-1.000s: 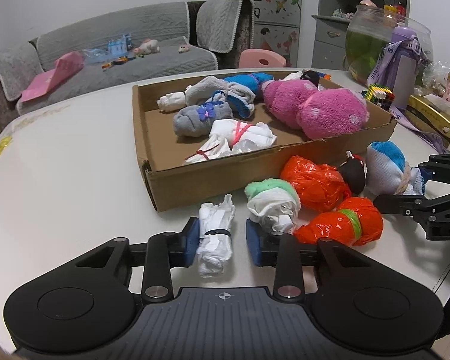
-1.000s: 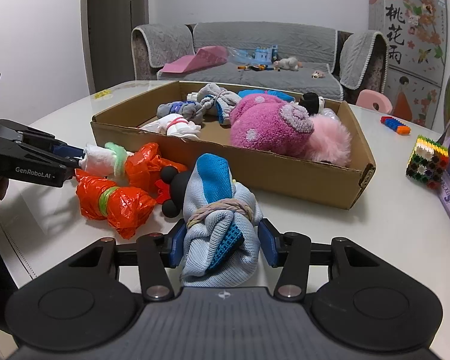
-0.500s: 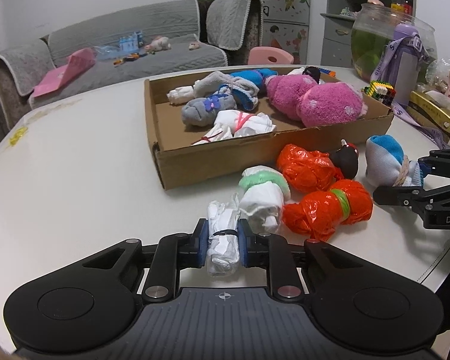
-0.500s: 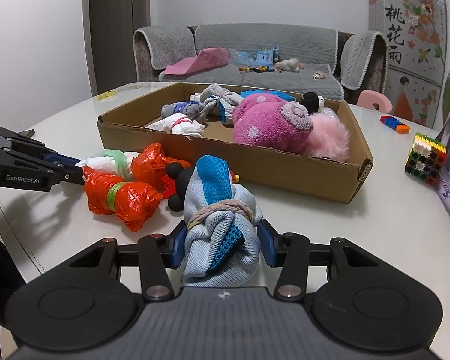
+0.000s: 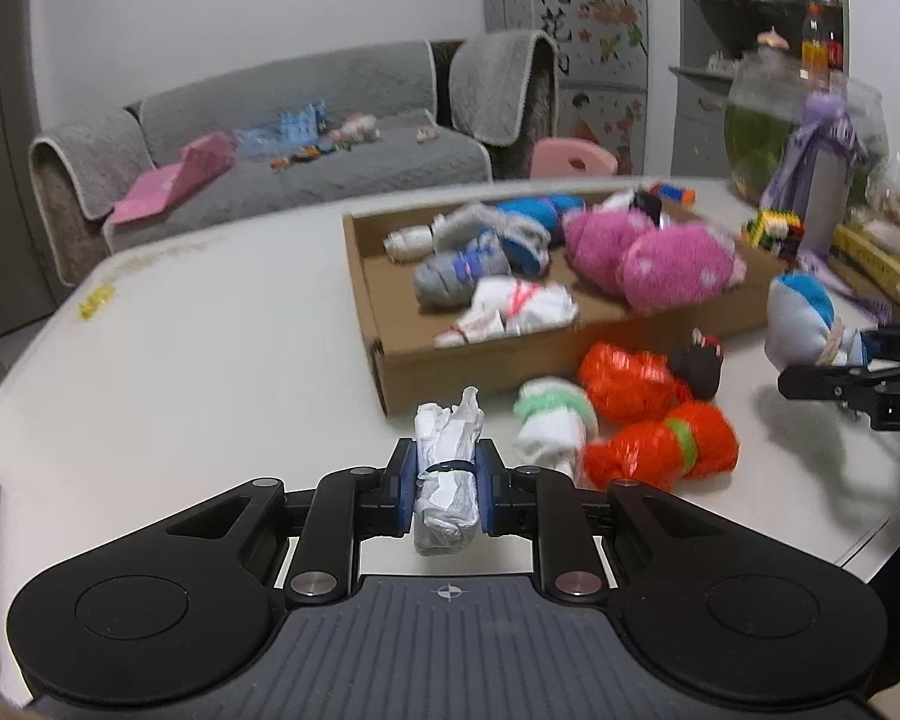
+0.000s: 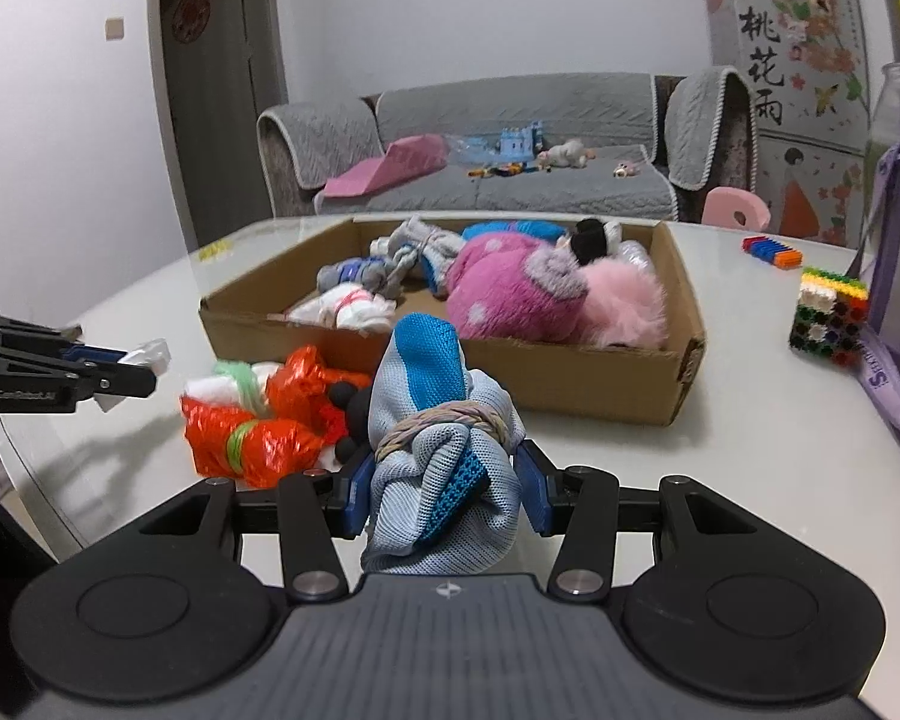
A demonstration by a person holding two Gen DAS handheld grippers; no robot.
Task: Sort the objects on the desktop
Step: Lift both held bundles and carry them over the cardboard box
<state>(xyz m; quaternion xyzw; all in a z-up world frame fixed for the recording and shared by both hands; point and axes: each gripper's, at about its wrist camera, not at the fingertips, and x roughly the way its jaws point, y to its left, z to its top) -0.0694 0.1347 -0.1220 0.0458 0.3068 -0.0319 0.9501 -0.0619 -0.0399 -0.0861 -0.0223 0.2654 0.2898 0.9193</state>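
White and glossy, the desk carries a cardboard box of bundles. Left gripper fingers pinch a white plastic bundle, raised off the desk; right gripper fingers clamp a blue-grey cloth bundle beside orange bundles.

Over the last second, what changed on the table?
The left tool closed on the white plastic bundle and lifted it off the table. The right tool kept its grip on the blue sock bundle; the cardboard box stayed put.
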